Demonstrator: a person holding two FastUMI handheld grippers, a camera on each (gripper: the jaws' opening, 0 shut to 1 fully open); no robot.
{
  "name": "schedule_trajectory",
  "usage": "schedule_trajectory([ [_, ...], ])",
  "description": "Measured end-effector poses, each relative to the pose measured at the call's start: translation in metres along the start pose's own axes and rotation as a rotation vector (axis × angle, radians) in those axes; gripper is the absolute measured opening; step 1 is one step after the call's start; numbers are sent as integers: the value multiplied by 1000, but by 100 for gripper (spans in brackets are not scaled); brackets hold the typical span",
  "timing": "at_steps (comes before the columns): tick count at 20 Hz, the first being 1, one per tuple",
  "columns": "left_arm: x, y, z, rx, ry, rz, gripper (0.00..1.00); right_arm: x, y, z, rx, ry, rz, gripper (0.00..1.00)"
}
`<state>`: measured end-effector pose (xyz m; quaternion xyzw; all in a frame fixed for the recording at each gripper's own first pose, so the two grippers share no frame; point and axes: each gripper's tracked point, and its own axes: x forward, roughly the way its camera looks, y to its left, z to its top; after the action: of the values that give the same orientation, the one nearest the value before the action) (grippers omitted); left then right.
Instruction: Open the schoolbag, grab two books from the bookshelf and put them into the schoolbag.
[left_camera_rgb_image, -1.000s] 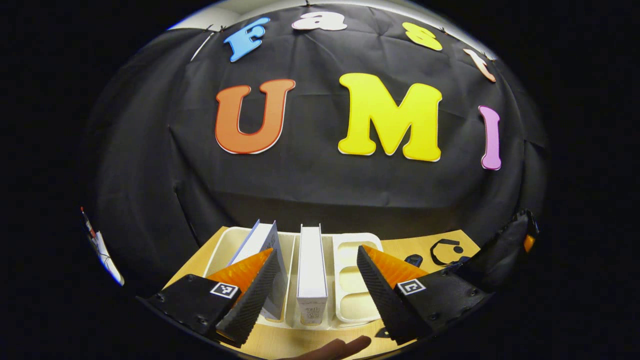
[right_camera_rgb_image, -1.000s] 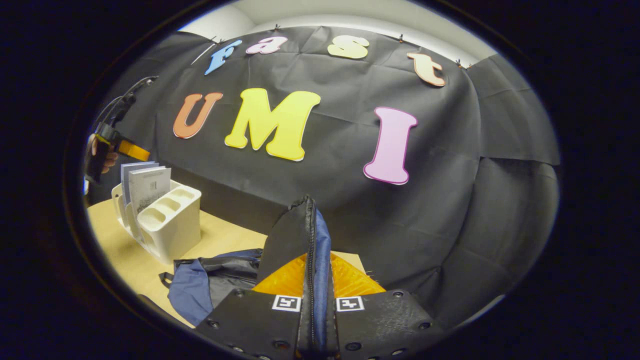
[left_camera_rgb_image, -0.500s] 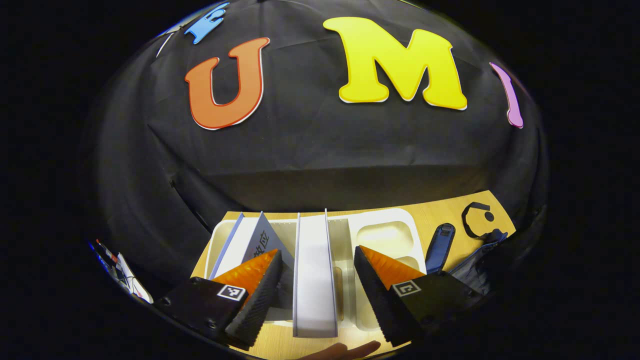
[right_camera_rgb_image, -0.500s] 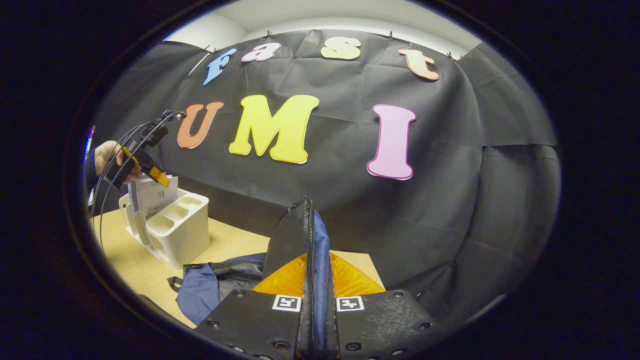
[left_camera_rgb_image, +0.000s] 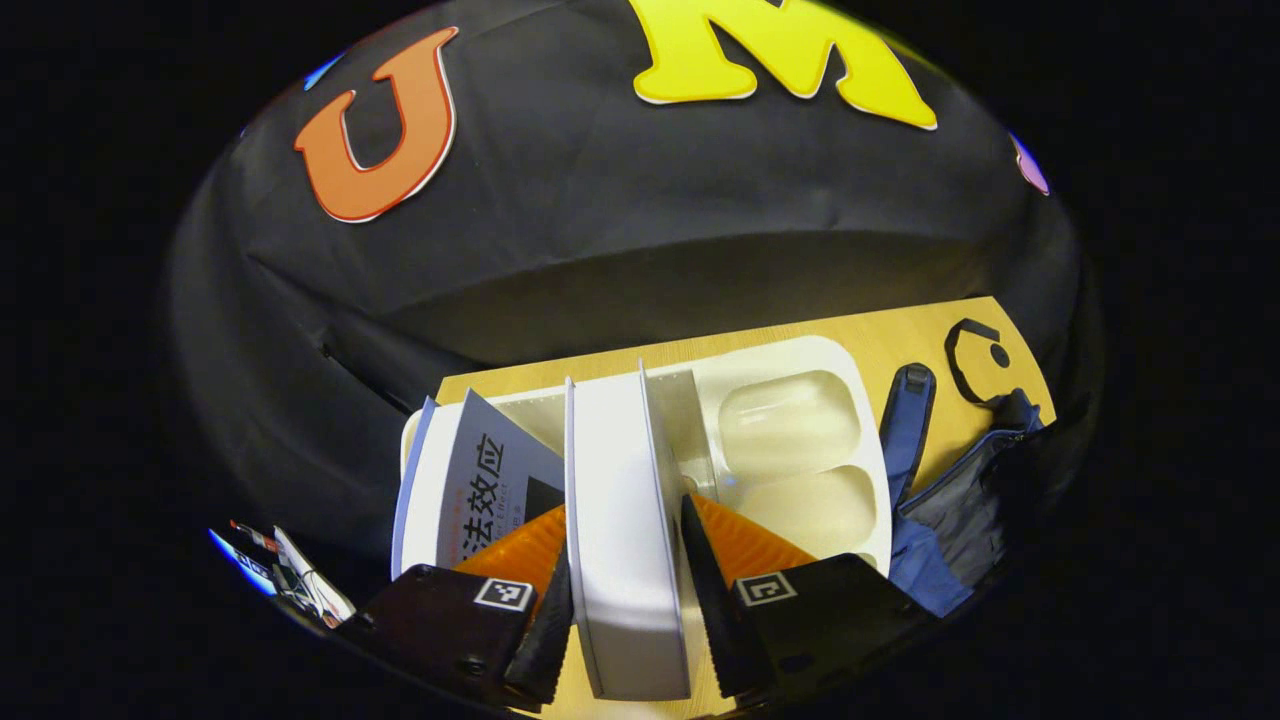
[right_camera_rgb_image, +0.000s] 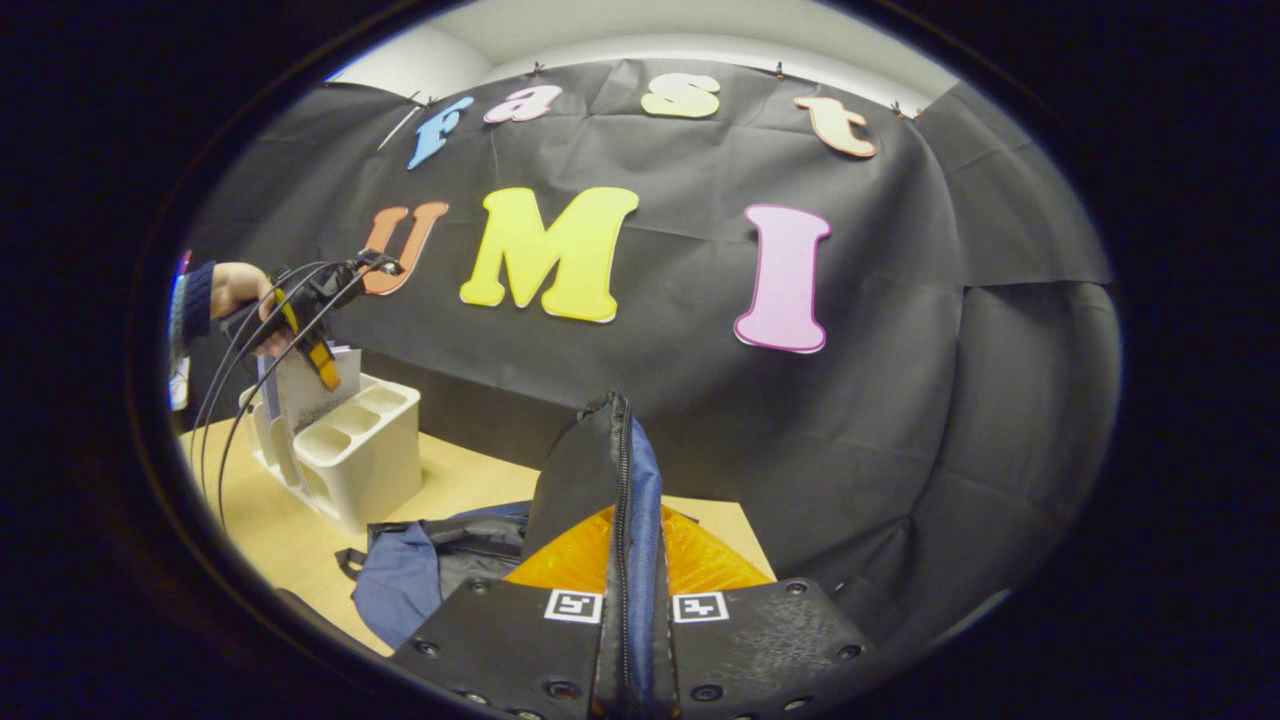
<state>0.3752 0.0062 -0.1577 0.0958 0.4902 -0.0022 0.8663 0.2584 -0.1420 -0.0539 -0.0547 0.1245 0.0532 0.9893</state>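
Observation:
A white bookshelf (left_camera_rgb_image: 800, 352) stands on the wooden table and holds two upright books. My left gripper (left_camera_rgb_image: 625, 590) points down over it, its fingers pressed on both sides of the white book (left_camera_rgb_image: 620, 480). A grey-covered book (left_camera_rgb_image: 485, 480) leans in the slot to its left. The dark blue schoolbag (left_camera_rgb_image: 950, 510) lies to the right of the shelf. My right gripper (right_camera_rgb_image: 625, 600) is shut on the bag's zippered flap (right_camera_rgb_image: 615, 470) and holds it raised above the rest of the schoolbag (right_camera_rgb_image: 420, 565). Farther left, a hand (right_camera_rgb_image: 235, 290) holds the left gripper (right_camera_rgb_image: 318, 360) over the bookshelf (right_camera_rgb_image: 370, 465).
The shelf's right-hand compartments (left_camera_rgb_image: 790, 425) hold nothing. A blue strap (left_camera_rgb_image: 905, 425) and a black loop (left_camera_rgb_image: 975, 355) of the bag lie on the table (left_camera_rgb_image: 870, 335). Black cloth hangs close behind the table. Cables (right_camera_rgb_image: 230, 380) trail from the left gripper.
My left gripper has tilted down and moved in over the shelf, and its fingers have closed from wide apart onto the white book. The right gripper still holds the flap.

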Motion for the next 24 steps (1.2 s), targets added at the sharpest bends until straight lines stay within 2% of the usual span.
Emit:
schedule_trajectory([
  [1,0,-2,1,-1,-4,-12,56,-1,1,-1,1,0,1,12],
  [3,-4,-6,-2,-10,4,-32,52,1,1,-2,3,4,1,11],
  [5,-8,-10,-5,-23,9,-51,54,2,2,-1,6,7,1,11],
  [6,-10,-11,-6,-34,11,-58,48,2,1,-1,7,7,-1,11],
  [10,-22,-15,-16,-51,5,-111,46,2,-1,-7,3,11,-9,11],
  [11,-31,-12,-17,-44,-11,-112,46,2,-1,-7,-2,12,-9,14],
  [12,-38,-8,-21,-47,-15,-105,45,1,-1,-9,-6,12,-12,11],
  [14,-50,-6,-30,-45,-28,-114,48,2,1,-10,-12,11,-11,11],
  [15,-58,-4,-38,-53,-35,-120,45,3,5,-11,-11,11,-6,11],
  [16,-66,-4,-44,-47,-42,-125,49,3,10,-14,-12,14,0,12],
  [17,-75,-1,-51,-40,-57,-122,45,5,13,-15,-13,16,3,14],
  [18,-85,-1,-58,-31,-77,-125,45,6,14,-16,-10,19,4,14],
  [19,-96,-1,-70,-36,-89,-134,49,7,15,-16,-5,20,8,14],
  [21,-116,-4,-87,-55,-111,-157,49,8,17,-16,-2,22,10,14],
  [22,-125,-4,-95,-63,-125,-170,45,9,18,-17,2,22,10,14],
  [24,-141,-6,-113,-88,-148,-194,48,10,19,-19,16,25,11,13],
])
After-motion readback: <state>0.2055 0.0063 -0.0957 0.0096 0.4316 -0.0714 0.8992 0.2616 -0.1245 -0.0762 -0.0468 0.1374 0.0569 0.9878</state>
